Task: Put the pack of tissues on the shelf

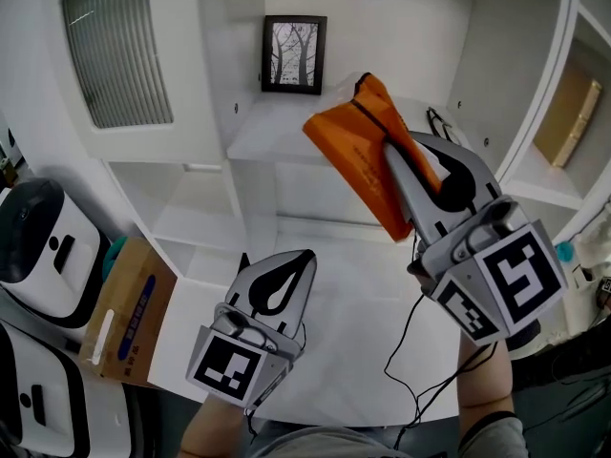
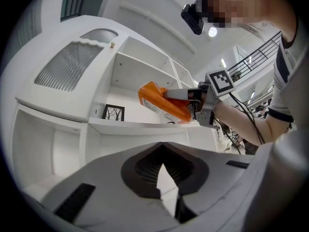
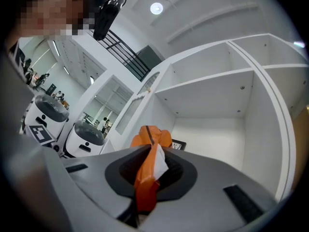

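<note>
An orange pack of tissues (image 1: pixel 361 151) hangs in the air in front of the white shelf (image 1: pixel 277 132), tilted, with my right gripper (image 1: pixel 396 165) shut on its lower edge. In the right gripper view the orange pack (image 3: pixel 147 173) is pinched between the jaws and sticks up past them. The left gripper view shows the pack (image 2: pixel 161 103) above the shelf board (image 2: pixel 140 125). My left gripper (image 1: pixel 286 277) hovers low over the white table, its jaws together and nothing between them.
A framed picture of trees (image 1: pixel 294 53) stands at the back of the shelf. A cardboard box (image 1: pixel 124 318) sits at the left by two white machines (image 1: pixel 38 246). A black cable (image 1: pixel 406 351) trails over the white table (image 1: pixel 353 351). Side compartments lie at the right (image 1: pixel 563 122).
</note>
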The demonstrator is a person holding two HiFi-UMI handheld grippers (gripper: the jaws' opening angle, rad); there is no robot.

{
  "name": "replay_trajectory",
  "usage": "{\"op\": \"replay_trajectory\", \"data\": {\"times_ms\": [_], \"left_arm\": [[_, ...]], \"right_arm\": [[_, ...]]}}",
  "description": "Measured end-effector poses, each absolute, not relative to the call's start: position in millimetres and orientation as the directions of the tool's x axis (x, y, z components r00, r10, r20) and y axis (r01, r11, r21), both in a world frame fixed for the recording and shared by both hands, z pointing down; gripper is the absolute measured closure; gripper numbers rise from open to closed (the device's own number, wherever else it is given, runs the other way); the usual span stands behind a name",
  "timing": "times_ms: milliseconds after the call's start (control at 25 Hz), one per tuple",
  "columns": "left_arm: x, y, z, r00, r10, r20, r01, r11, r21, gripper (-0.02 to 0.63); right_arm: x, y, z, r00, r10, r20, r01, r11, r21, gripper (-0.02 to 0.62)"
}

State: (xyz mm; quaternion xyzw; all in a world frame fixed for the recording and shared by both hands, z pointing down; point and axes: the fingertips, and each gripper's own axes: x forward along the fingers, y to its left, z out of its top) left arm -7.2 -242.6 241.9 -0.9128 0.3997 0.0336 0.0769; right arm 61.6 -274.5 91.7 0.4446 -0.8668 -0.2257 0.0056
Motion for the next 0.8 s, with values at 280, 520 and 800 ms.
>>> {"op": "replay_trajectory", "data": {"times_ms": [280,520,800], "left_arm": [[-10.7,-248.5,236.7,0.663,-0.736,-0.137,-0.749,-0.651,-0.125,0.566],[-14.0,-257.1,228.1,0.651,-0.735,-0.19,-0.759,-0.634,-0.147,0.566],[-17.8,-265.6,226.7,0.639,-0.746,-0.188,-0.769,-0.623,-0.144,0.566]], "right_arm": [[64.6,-291.6,74.6,-0.607,-0.771,-0.192,-0.765,0.501,0.404,0.554],[64.2,-312.2,66.0,-0.609,-0.773,-0.175,-0.763,0.512,0.395,0.554],[62.4,-333.6,53.4,-0.599,-0.782,-0.172,-0.764,0.494,0.414,0.552]]}}
